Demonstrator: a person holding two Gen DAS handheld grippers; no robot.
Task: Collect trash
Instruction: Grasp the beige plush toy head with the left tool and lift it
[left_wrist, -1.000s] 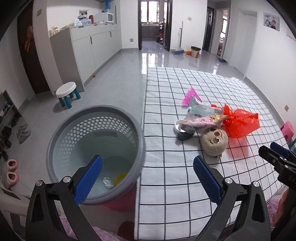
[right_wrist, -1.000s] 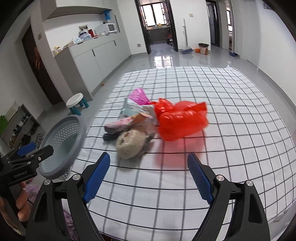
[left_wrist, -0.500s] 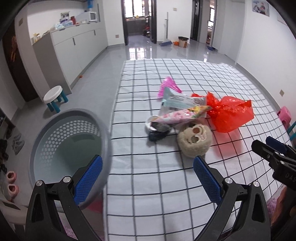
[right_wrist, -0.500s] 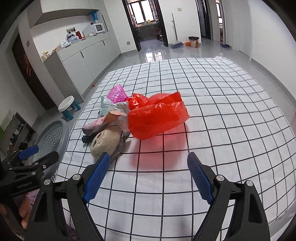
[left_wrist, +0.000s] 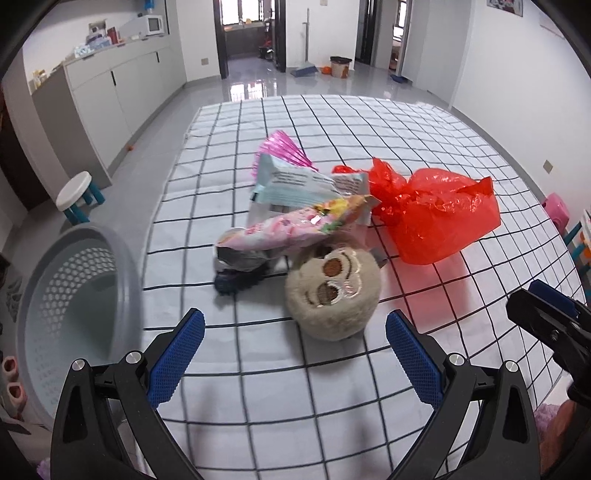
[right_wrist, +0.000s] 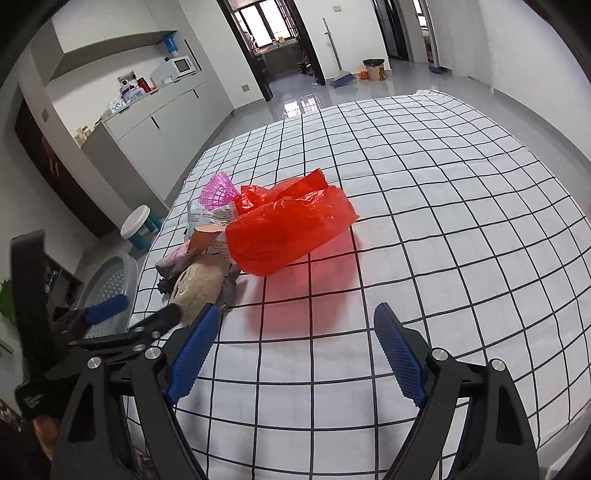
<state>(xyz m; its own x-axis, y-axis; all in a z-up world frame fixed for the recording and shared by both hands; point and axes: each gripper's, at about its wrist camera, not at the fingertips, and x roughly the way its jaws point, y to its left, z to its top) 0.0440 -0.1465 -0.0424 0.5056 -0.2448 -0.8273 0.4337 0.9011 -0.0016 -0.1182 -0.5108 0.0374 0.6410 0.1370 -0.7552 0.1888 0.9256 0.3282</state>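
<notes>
I'm on the approach step, nothing picked up yet. My left gripper (left_wrist: 293, 338) has its jaws wide and empty, aimed down at the pile near the left edge of the bed (left_wrist: 369, 122). My right gripper (right_wrist: 291, 345) is wide and empty too, over bare checked sheet nearer the bed's front edge.

The trash sits in 1 heap: a red plastic bag (left_wrist: 436, 218), a pale blue packet (left_wrist: 295, 182), a pink snack wrapper (left_wrist: 295, 227) lying across it, a pink pleated scrap (left_wrist: 282, 151) behind, and something dark (left_wrist: 236, 282) under the wrapper that I can't identify. A plush toy (left_wrist: 334, 297) rests against the heap; I judge it isn't trash.

The grey basket (left_wrist: 122, 258) stands on the floor just off the left edge.

Next, I'd take the wrapper with the left jaws, clearing the toy, then carry it to the basket.
</notes>
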